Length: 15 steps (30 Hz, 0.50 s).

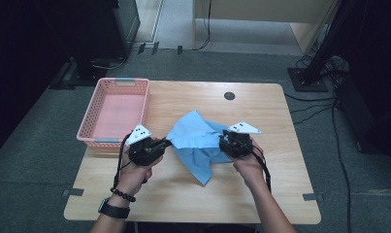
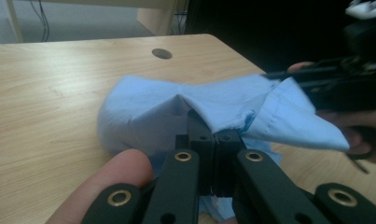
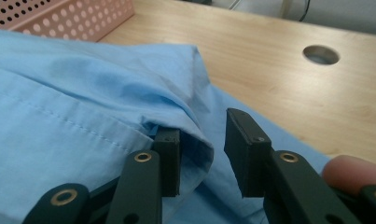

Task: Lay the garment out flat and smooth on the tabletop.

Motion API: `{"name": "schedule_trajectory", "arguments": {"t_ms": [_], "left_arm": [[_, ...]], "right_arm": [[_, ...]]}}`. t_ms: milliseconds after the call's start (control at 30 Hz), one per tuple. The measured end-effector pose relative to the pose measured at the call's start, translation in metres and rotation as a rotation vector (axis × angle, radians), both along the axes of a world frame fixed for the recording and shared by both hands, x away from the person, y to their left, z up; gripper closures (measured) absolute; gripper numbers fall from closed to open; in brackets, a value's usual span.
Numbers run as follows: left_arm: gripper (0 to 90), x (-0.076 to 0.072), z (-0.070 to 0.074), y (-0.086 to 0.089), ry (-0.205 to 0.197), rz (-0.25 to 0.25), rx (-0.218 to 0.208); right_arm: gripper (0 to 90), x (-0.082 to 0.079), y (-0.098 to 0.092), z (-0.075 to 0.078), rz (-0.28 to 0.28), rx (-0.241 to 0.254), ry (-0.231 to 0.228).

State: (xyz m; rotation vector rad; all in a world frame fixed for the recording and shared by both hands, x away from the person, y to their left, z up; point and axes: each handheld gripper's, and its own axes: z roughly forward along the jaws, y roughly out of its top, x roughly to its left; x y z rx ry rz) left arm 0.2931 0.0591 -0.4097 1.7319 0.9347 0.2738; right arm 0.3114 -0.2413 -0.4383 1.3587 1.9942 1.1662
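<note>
A light blue shirt-like cloth (image 1: pixel 195 138) lies crumpled in the middle of the wooden table (image 1: pixel 261 111). My left gripper (image 1: pixel 166 142) is at the cloth's left edge. In the left gripper view its jaws (image 2: pixel 214 140) are shut on a raised fold of the cloth (image 2: pixel 148 112), which is lifted a little off the table. My right gripper (image 1: pixel 221 143) is at the cloth's right side. In the right gripper view its jaws (image 3: pixel 202 149) stand apart. A stitched edge of the cloth (image 3: pixel 83 102) drapes over one jaw and sags into the gap, unpinched.
A pink perforated basket (image 1: pixel 147 104) stands at the table's back left, close to the cloth, with nothing in it. A round cable hole (image 1: pixel 229 95) sits near the table's far edge. Bare wood surrounds the cloth on the right and front.
</note>
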Motion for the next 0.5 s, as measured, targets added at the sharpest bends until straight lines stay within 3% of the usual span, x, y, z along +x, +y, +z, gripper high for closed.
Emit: {"name": "schedule_trajectory", "arguments": {"t_ms": [133, 267, 333, 433, 500], "left_arm": [[90.0, -0.001, 0.001, 0.003, -0.006, -0.009, 0.004], [90.0, -0.001, 0.002, 0.007, -0.013, 0.004, 0.000], [90.0, 0.000, 0.003, 0.011, -0.012, 0.014, -0.014], [90.0, 0.000, 0.003, 0.014, -0.009, 0.013, -0.017], [90.0, 0.000, 0.002, 0.016, -0.011, 0.027, -0.012]], "right_arm": [[77.9, 0.005, 0.002, -0.011, 0.013, 0.007, 0.014], [81.9, 0.005, 0.008, -0.014, 0.018, -0.063, -0.016], [78.4, 0.005, 0.008, -0.015, 0.023, -0.067, -0.020], [90.0, 0.004, 0.005, -0.015, 0.025, -0.055, -0.039], [90.0, 0.003, 0.005, -0.013, 0.035, -0.061, -0.057]]}}
